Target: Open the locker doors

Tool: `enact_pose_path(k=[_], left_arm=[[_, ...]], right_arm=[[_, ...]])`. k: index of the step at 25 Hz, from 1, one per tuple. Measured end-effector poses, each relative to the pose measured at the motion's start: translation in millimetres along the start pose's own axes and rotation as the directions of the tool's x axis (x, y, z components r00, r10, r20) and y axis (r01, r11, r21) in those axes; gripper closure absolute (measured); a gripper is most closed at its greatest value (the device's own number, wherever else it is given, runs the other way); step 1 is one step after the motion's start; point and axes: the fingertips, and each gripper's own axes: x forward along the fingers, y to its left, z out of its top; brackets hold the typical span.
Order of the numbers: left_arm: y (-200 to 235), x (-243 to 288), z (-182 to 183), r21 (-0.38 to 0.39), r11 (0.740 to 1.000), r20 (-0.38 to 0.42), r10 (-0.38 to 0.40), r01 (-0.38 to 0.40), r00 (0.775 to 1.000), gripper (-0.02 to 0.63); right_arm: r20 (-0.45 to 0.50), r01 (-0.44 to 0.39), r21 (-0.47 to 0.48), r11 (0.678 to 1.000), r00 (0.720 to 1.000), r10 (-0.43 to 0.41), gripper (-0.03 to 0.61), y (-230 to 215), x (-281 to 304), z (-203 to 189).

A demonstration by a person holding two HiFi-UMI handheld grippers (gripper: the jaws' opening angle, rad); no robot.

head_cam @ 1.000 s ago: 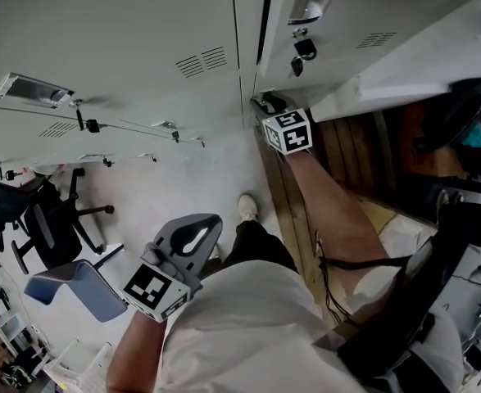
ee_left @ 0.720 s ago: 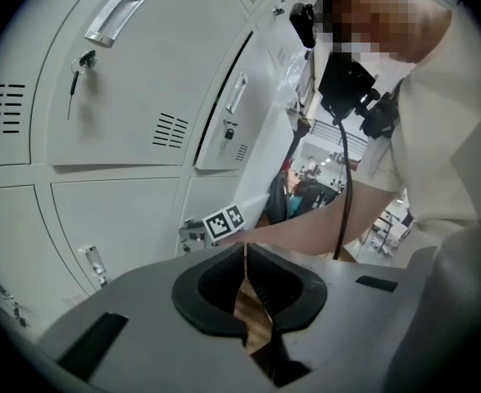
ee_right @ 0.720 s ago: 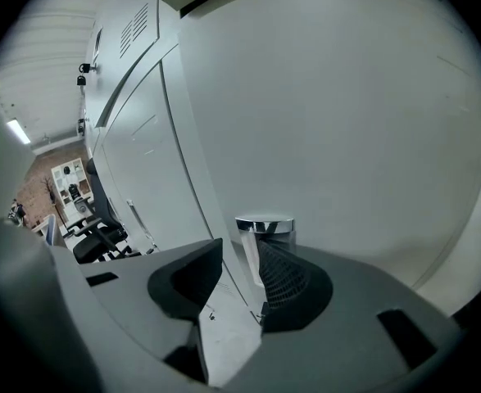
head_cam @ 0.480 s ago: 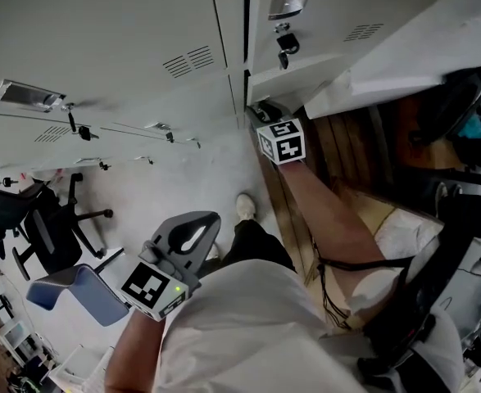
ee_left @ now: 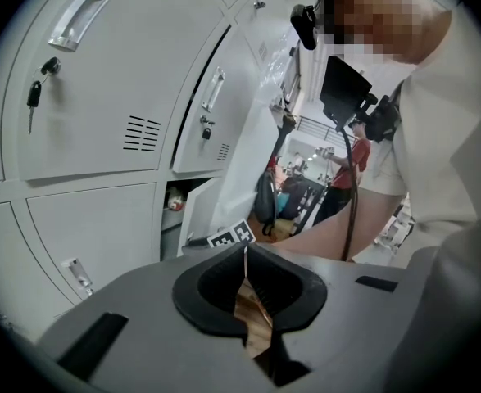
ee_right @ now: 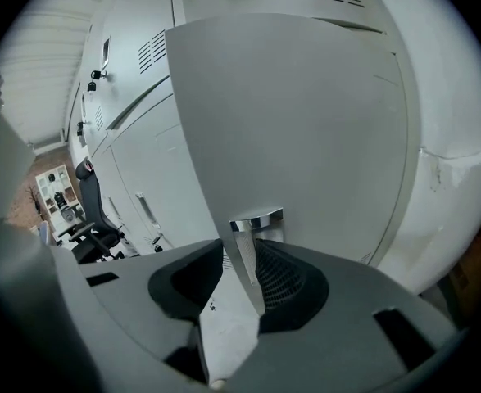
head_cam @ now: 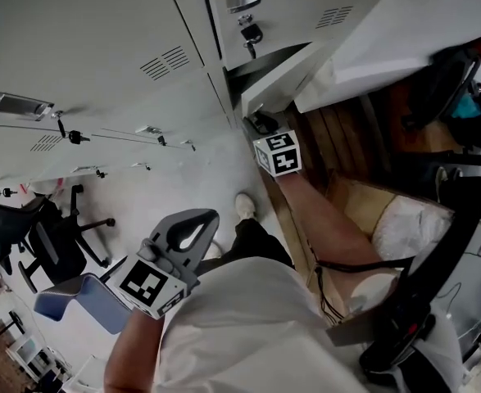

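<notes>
Grey steel locker bank (head_cam: 101,47) ahead. Your right gripper (ee_right: 244,256) clamps the chrome pull handle (ee_right: 256,219) between its jaws, for leverage on the ajar pale-grey door (ee_right: 306,121); left gripper (ee_left: 246,268), closed empty, hangs clear.

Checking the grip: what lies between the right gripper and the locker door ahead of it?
Only the chrome handle, in the right gripper view: the right gripper is closed on it, and it sits on the locker door.
</notes>
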Motion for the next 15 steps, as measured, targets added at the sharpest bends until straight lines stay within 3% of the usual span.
enact_pose_path(k=[15], left_arm=[[-28.3, 18.4, 4.6, 0.053, 0.993, -0.013, -0.101, 0.101, 0.995, 0.601]], right_arm=[[-0.034, 0.074, 0.034, 0.997, 0.997, -0.073, 0.474, -14.5, -57.3, -37.6]])
